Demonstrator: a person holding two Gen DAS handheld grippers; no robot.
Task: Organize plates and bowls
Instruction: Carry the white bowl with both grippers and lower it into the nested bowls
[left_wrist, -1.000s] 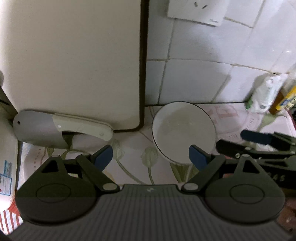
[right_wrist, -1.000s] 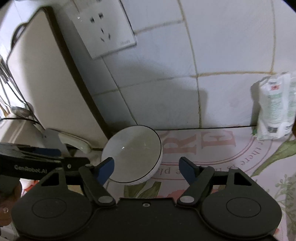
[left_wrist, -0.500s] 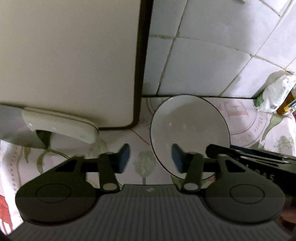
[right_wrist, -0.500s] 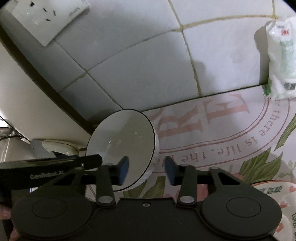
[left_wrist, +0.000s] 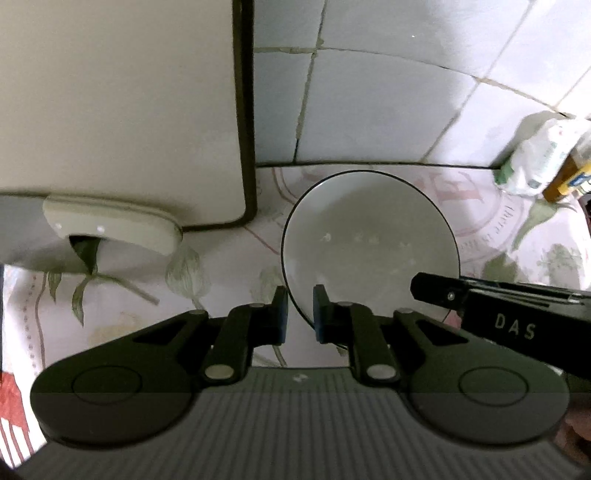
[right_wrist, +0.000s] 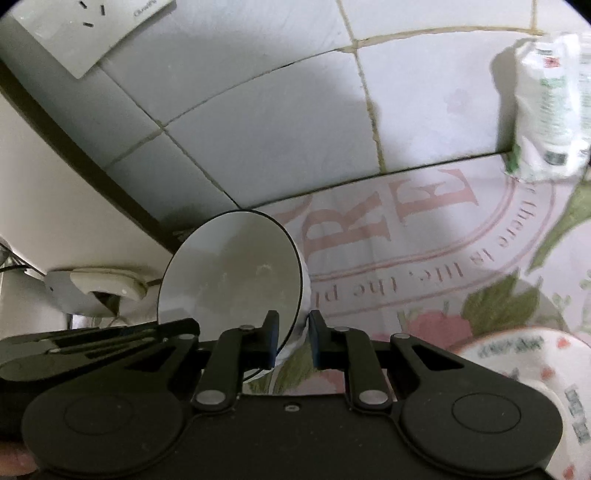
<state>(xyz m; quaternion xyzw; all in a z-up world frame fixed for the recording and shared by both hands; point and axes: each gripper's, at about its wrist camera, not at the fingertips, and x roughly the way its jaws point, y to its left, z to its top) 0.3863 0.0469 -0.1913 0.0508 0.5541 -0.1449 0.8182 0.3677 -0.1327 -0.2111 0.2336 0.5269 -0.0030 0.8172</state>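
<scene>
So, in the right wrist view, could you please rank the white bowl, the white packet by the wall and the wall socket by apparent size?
1. white bowl, nearest the camera
2. white packet
3. wall socket, cut off by the frame, so its rank is unsure

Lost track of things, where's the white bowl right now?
The bowl sits on the printed cloth by the tiled wall, both grippers clamped on its rim.

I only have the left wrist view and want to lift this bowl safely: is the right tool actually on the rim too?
Observer: Yes. The right tool has just closed on the white bowl, with one pad inside the rim and one outside.
Operator: Anything close on that side?
Observer: A patterned dish sits on the tablecloth to the tool's right, apart from the bowl.
</scene>
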